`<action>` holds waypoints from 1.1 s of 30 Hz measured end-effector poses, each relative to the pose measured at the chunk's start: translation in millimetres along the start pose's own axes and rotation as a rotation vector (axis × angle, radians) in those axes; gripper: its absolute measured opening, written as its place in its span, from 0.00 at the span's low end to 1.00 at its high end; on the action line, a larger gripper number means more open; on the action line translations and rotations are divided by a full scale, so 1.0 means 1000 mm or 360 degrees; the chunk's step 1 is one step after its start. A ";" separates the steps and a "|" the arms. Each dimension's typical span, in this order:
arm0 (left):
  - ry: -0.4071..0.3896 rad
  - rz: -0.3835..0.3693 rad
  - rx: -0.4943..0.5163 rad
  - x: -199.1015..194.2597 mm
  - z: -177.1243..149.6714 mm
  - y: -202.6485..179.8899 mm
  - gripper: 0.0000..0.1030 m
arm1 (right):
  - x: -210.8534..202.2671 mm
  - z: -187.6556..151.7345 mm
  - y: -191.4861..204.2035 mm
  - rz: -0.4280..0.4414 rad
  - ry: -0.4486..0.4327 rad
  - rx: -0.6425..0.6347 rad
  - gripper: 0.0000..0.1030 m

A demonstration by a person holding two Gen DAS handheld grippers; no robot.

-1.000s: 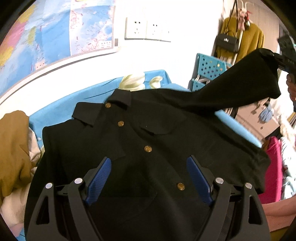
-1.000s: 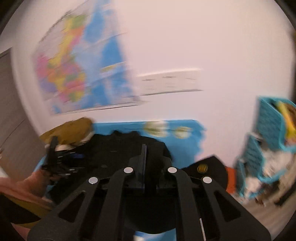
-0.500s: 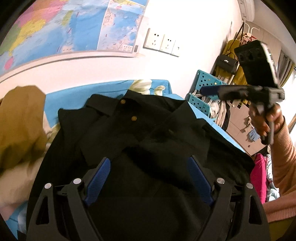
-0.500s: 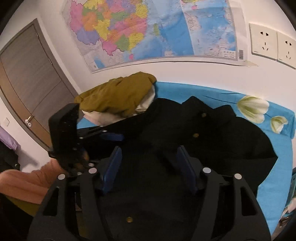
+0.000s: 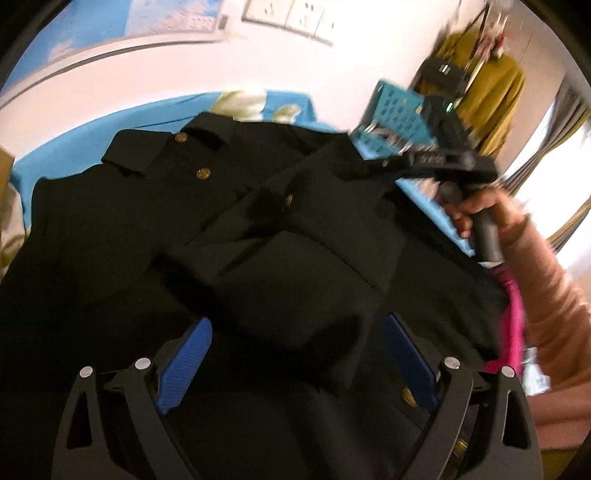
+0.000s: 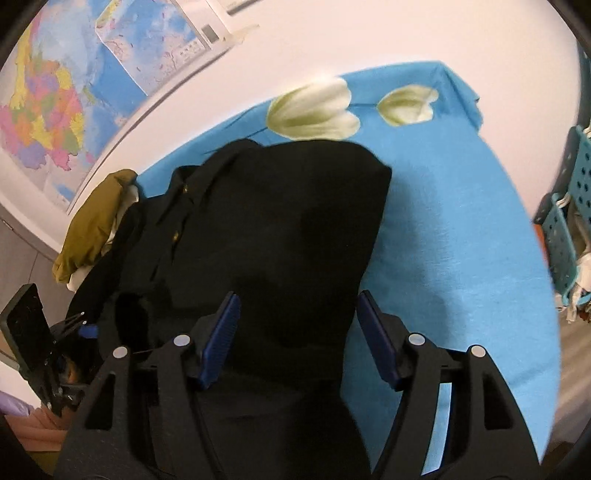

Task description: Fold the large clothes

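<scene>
Blue bedsheet [image 6: 454, 229] with pale tulip prints covers the bed, pushed against a white wall carrying a coloured map [image 6: 48, 110] and a row of wall sockets [image 5: 288, 16].

Black jacket [image 5: 229, 236] with gold buttons lies spread across the sheet, collar toward the wall. One sleeve is folded in over the chest, lying diagonally across the front panel (the left view is blurred, so the fold edges are soft). In the right view the same jacket [image 6: 280, 229] fills the middle of the frame, its right edge lying along bare blue sheet.

Left gripper [image 5: 295, 365]: jaws wide and opening further, blue pads apart, hovering over the jacket's lower front. Cloth sits below and between the pads, but neither pad presses on it.

Right gripper [image 6: 297, 336]: jaws fairly wide and opening, angled down over the jacket's side. Black cloth lies under the gap; the pads do not pinch it. In the left view this gripper [image 5: 373, 166] shows at the jacket's far right edge, held by a hand [image 5: 476, 210] in a pink sleeve.

Mustard garment [image 6: 92, 221] is heaped on the sheet just beside the jacket's far shoulder. Teal plastic baskets [image 6: 569, 221] stand off the bed's right side. A mustard coat [image 5: 487, 92] hangs in the far corner.
</scene>
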State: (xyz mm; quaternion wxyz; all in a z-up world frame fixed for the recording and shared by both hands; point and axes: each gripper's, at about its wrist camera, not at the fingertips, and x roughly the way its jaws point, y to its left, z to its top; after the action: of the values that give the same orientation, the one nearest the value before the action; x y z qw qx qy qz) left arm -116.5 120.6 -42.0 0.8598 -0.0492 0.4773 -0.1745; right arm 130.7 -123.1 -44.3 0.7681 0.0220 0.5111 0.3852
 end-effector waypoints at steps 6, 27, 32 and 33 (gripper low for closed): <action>-0.0010 0.0001 -0.0108 0.010 0.009 0.012 0.19 | 0.007 0.004 -0.002 0.0153 -0.0007 -0.0020 0.14; -0.0348 0.0240 -0.0125 -0.056 0.004 0.039 0.68 | -0.073 -0.019 0.032 0.0176 -0.0476 -0.0138 0.47; -0.0326 0.0177 -0.0150 -0.039 0.014 0.041 0.68 | -0.020 -0.026 0.086 0.0374 -0.0142 -0.0333 0.59; -0.0328 0.0172 -0.0157 -0.039 0.013 0.039 0.68 | -0.001 -0.025 0.092 0.0386 -0.0063 -0.0327 0.59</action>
State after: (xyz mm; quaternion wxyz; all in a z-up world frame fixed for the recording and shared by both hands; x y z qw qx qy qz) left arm -114.8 170.1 -13.2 0.9089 -0.0834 0.3965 -0.0983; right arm 58.3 -68.4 -16.2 0.7241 0.0124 0.4474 0.5248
